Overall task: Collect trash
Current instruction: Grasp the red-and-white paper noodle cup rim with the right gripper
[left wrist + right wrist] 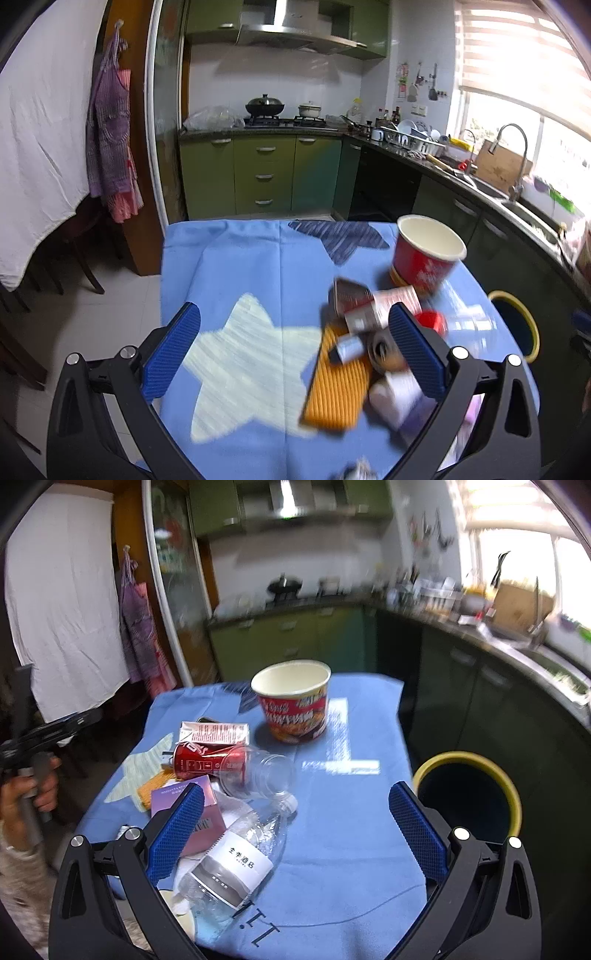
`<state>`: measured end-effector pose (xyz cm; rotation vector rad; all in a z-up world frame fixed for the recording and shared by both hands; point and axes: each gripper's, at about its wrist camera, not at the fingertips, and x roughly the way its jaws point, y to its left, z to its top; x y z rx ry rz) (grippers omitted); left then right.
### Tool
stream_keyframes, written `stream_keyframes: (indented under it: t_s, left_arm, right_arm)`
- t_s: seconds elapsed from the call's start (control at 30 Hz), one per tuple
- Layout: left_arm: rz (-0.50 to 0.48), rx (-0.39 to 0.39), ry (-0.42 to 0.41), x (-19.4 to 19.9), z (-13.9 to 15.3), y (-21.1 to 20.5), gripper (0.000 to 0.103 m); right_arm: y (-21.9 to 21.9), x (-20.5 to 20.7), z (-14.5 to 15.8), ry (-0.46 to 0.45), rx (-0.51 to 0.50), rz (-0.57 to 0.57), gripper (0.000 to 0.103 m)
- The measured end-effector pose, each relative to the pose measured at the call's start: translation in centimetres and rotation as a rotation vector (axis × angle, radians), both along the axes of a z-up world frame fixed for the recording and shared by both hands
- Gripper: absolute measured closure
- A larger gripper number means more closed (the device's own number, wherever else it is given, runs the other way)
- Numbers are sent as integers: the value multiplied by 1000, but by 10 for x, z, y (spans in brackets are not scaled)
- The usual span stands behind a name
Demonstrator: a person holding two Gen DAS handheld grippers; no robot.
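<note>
Right gripper (295, 830) spread wide over the blue cloth (351, 830), holding nothing: one clear water bottle (236, 864) lies between its fingers, nearer the left pad (177, 830). Beyond it lie one crushed red-label bottle (229, 766), one carton (214, 733), one pink box (207, 808) and one noodle cup (293, 701). One yellow-rimmed bin (469, 797) stands just beside the right finger. Left gripper (295, 350) also wide open and empty, the trash pile (373, 332) against its right finger.
</note>
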<state>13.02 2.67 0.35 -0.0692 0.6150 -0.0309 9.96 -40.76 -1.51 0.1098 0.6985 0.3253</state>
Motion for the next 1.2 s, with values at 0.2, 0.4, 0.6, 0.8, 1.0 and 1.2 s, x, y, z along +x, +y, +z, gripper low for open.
stream_keyframes:
  t_s: [0.2,0.4,0.6,0.8,1.0,1.2]
  left_arm:
    - [15,-55,79,98,-18,12,6]
    - [96,-27,113,176,-53,17,6]
    - [162,-44,120,203,-81,31,6]
    - [148,-87,173,207,-100,45,6]
    - [156,-71,183,210,-108,42,6]
    - [134,-45,198,212,-116,34,6]
  right_arm:
    - [-8,79,26,186,-33,44,4]
    - [2,179,40,344,-60,38,7]
    - [18,269,19,517,-88,12,35]
    - [33,332,-13,621,-121,-43,56]
    - [46,356,-40,676,-206,-96,70]
    - [54,356,-55,700,-253,-107,96]
